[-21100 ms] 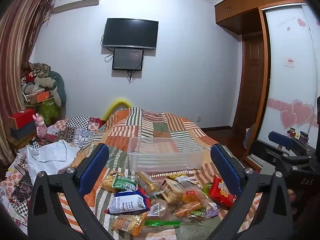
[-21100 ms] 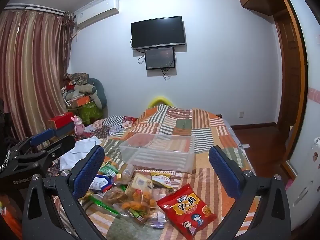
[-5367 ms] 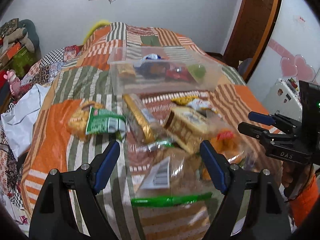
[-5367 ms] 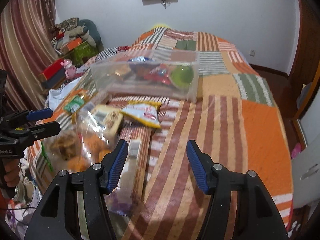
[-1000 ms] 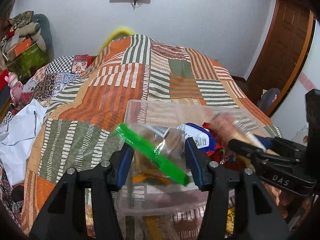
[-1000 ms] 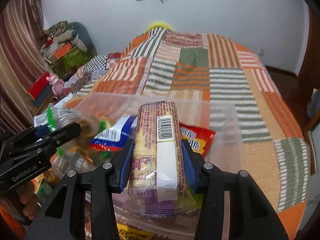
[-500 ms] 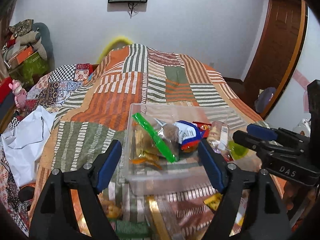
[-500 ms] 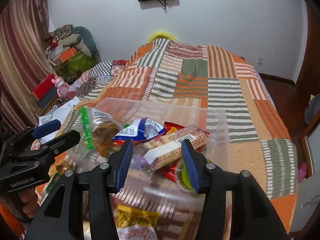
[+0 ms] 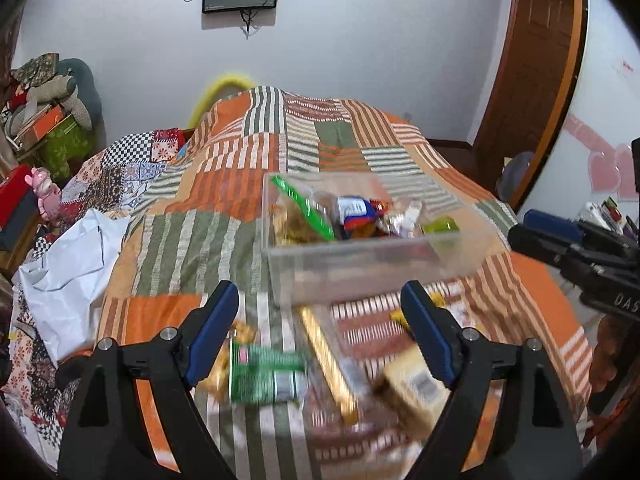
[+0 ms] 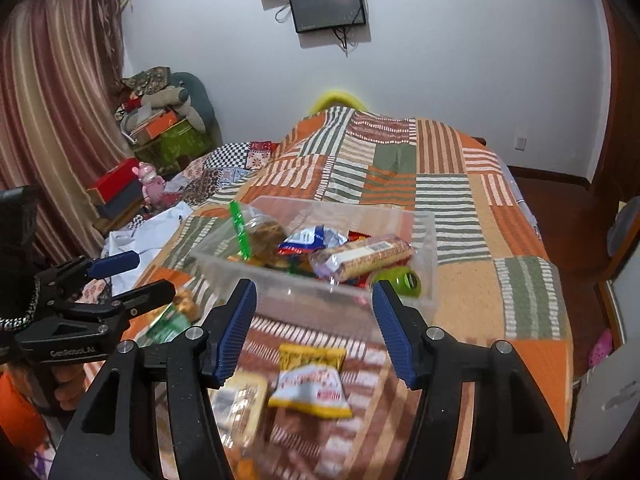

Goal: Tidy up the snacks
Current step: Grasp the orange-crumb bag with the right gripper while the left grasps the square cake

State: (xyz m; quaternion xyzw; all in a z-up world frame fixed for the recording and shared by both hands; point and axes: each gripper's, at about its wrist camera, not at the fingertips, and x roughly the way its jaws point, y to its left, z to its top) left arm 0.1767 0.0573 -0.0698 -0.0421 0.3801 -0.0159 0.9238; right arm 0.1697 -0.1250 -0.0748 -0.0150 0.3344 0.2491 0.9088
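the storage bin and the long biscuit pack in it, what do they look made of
The storage bin looks like clear rigid plastic, slightly glossy: the quilt's stripes show through its straight walls. The long biscuit pack seems wrapped in thin transparent film with a white printed label; the biscuits show through and the twisted end crinkles.

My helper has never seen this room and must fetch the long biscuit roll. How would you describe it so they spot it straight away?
On the patchwork bed stands a clear plastic bin holding snacks. The biscuit roll lies on top of the pile toward the bin's right side, beside the blue and white packet. It alone is a long tube in clear wrap, with a white barcode label.
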